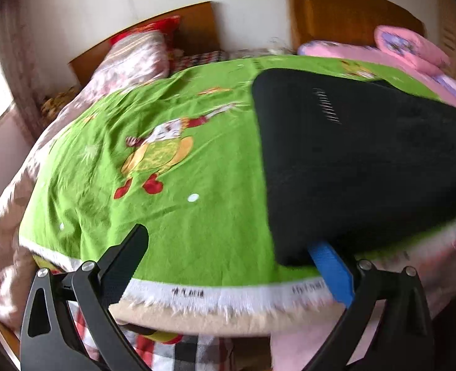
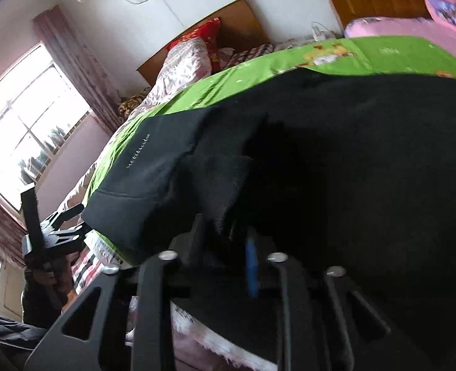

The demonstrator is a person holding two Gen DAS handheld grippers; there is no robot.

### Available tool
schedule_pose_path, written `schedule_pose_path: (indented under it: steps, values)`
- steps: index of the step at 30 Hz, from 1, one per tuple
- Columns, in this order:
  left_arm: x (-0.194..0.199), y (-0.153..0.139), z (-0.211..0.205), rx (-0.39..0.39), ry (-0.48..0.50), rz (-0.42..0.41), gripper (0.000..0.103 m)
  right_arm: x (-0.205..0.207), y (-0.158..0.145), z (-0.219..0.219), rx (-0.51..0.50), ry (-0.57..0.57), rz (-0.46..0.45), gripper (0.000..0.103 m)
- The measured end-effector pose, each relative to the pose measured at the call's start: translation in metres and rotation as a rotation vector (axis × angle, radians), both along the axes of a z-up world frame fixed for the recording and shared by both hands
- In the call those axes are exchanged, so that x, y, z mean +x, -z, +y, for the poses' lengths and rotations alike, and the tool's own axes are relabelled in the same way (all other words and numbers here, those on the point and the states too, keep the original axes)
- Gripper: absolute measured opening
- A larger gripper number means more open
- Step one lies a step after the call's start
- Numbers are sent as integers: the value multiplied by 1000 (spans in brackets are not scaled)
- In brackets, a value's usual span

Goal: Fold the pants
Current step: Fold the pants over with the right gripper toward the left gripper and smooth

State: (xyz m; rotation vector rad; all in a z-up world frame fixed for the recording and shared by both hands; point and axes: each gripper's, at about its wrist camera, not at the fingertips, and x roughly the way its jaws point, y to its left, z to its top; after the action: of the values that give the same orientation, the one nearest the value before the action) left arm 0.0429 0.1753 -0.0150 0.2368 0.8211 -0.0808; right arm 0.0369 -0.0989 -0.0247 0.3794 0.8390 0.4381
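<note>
On the bed, black pants [image 1: 351, 160] lie over a green cartoon-print blanket [image 1: 172, 167], filling its right part in the left wrist view. Left gripper [image 1: 234, 262] angled down at the near blanket edge, jaws spread wide; black finger [image 1: 126, 262] over bare green cloth, blue-padded finger [image 1: 330, 272] right at the pants' near corner, tip partly under the fabric, nothing clamped. Right gripper [image 2: 225, 241] pitched down into the pants, jaws part open with dark cloth bunched between them; can't tell if the pads press it. Blue pad [image 2: 252, 266] shows as a thin strip. Pants look folded over: layered flaps, neat hem, a short row of white stitching [image 2: 138, 151]. Right wrist view mostly black fabric, fingertips buried, blurred. Left gripper also seen at far left of that view, held by a hand [image 2: 54, 278], dim. Pink pillows [image 1: 413, 49] at the headboard, window [image 2: 27, 123] at left.
</note>
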Motion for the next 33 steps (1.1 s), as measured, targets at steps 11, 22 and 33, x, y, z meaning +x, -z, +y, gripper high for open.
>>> schedule_pose_path:
  steps: [11,22,33]
  values:
    - [30,-51,-30,-365,152,-61,101,4,-57,67,-280,-143,-248,44]
    - [56,-20,-73,-179,131,28,101,10,-20,69,-275,-206,-165,50]
    - [184,0,-98,-161,64,247,101,12,-15,62,-222,-195,-147,51]
